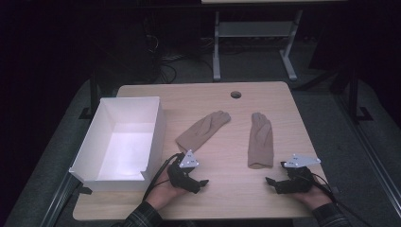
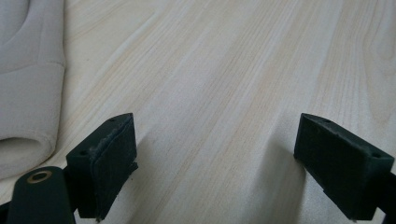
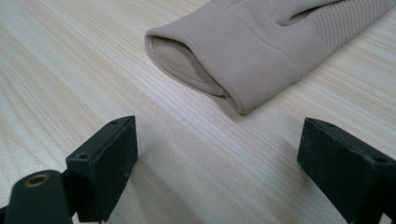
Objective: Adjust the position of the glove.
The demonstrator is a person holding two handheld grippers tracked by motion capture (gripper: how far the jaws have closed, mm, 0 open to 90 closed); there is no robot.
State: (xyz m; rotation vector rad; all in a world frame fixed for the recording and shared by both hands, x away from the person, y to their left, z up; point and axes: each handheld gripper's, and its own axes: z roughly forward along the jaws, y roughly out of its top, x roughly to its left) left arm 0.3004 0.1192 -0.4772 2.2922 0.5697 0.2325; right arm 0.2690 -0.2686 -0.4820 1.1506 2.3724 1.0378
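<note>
Wood surface: pale, straight-grained table (image 1: 222, 198), rounded corners, small round hole (image 1: 236, 94) near far edge, well beyond both gloves.
Room: dark all round; grey carpet under table, metal legs of second desk (image 1: 255, 42) beyond hole, loose cables on floor to far left of that desk.
White box (image 1: 108, 175): open-topped, empty, on left part of table, long wall parallel to left edge, near corner just past table's left rim.
Left glove (image 1: 203, 128): beige, flat, between box and right glove, fingers angled toward hole, cuff toward near edge; cuff at left border of left gripper view (image 2: 28, 93).
Right glove (image 1: 260, 140): beige, flat, right of left glove and apart from it, fingertips toward hole, open cuff toward near edge; cuff mouth seen close in right gripper view (image 3: 233, 60).
Left gripper (image 1: 198, 182): held low near box's near corner, just short of left glove's cuff; jaws spread wide, bare wood between them (image 2: 212, 163).
Right gripper (image 1: 274, 182): held low, just short of right glove's cuff; jaws spread wide, nothing pinched (image 3: 217, 168).
Edges: near edge close behind both hands; right rim near right gripper.
Open room: bare wood between the gloves, between the grippers, and from gloves out to hole.
</note>
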